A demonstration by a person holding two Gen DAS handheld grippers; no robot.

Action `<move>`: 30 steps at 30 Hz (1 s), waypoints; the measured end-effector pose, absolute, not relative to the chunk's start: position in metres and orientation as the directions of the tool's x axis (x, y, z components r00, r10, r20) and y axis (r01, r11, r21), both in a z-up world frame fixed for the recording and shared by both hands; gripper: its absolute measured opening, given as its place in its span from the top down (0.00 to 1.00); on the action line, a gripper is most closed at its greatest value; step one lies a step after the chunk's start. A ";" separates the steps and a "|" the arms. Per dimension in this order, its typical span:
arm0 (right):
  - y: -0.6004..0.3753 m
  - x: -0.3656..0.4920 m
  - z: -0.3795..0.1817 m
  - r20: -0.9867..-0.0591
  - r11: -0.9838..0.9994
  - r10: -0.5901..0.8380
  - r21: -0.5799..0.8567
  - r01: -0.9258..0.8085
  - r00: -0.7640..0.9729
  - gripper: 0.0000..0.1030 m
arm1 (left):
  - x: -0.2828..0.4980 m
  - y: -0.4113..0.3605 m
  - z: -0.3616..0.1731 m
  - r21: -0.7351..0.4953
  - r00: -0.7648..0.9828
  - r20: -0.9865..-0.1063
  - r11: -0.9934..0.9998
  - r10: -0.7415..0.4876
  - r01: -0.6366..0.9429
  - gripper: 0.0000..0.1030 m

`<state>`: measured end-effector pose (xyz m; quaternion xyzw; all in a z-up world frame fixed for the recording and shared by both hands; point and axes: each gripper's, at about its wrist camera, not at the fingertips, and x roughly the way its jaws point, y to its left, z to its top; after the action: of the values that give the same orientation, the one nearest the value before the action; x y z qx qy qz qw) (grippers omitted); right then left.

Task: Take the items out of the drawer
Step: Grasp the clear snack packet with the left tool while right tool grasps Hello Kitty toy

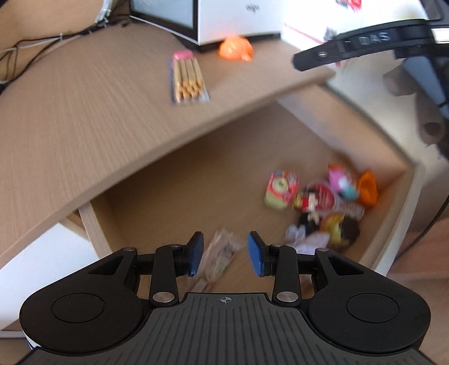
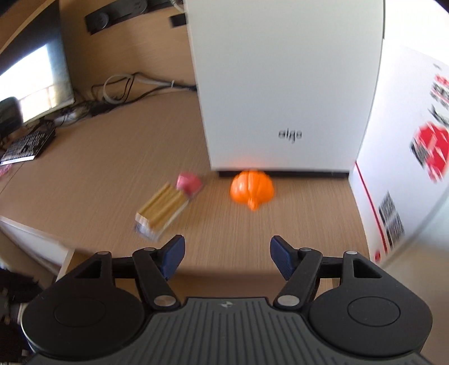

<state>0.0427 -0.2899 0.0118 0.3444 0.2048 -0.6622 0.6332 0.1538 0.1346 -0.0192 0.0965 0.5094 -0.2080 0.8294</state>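
An open wooden drawer (image 1: 179, 179) sits below the desk top. In its right part lies a blurred heap of small toys and packets (image 1: 317, 202), with an orange piece (image 1: 369, 188) at the far right. A clear packet (image 1: 221, 255) lies on the drawer floor under my left gripper (image 1: 225, 254), which hovers open above it. On the desk top lie a pack of pencils with a pink end (image 1: 188, 77) (image 2: 165, 207) and an orange toy pumpkin (image 1: 235, 48) (image 2: 251, 188). My right gripper (image 2: 227, 258) is open and empty over the desk, short of the pumpkin.
A white computer case (image 2: 283, 84) (image 1: 238, 19) stands behind the pumpkin. A white box with red print (image 2: 407, 157) is at the right. Cables (image 2: 123, 89), a monitor (image 2: 33, 81) and a keyboard (image 2: 25, 147) sit at the left back. The other gripper's black body (image 1: 364, 46) hangs at upper right.
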 end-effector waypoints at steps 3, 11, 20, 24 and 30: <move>-0.274 0.046 0.002 -0.742 -0.122 -0.669 0.173 0.977 0.048 0.34 | 0.149 0.135 -0.028 -0.041 0.345 -0.911 0.883 -0.225 0.467 0.63; -0.258 0.051 -0.025 -0.795 -0.149 -0.605 0.179 0.972 0.054 0.34 | 0.157 0.118 -0.063 -0.001 0.247 -0.957 0.852 -0.153 0.523 0.62; -0.258 0.046 -0.033 -0.805 -0.166 -0.591 0.185 0.969 0.053 0.34 | 0.181 0.098 -0.110 0.126 0.171 -0.985 0.780 0.024 0.613 0.57; -0.258 0.036 -0.034 -0.791 -0.167 -0.603 0.248 0.954 0.100 0.33 | 0.192 0.107 -0.114 0.067 0.158 -0.987 0.831 -0.025 0.552 0.52; -0.261 0.023 -0.041 -0.802 -0.218 -0.591 0.263 0.940 0.087 0.32 | 0.197 0.125 -0.117 -0.083 0.152 -0.976 0.912 -0.156 0.402 0.30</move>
<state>0.0226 -0.2614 -0.0408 0.4382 0.1990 -0.6457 0.5928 0.1967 0.1245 -0.1167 0.0987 0.6244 -0.1854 0.7524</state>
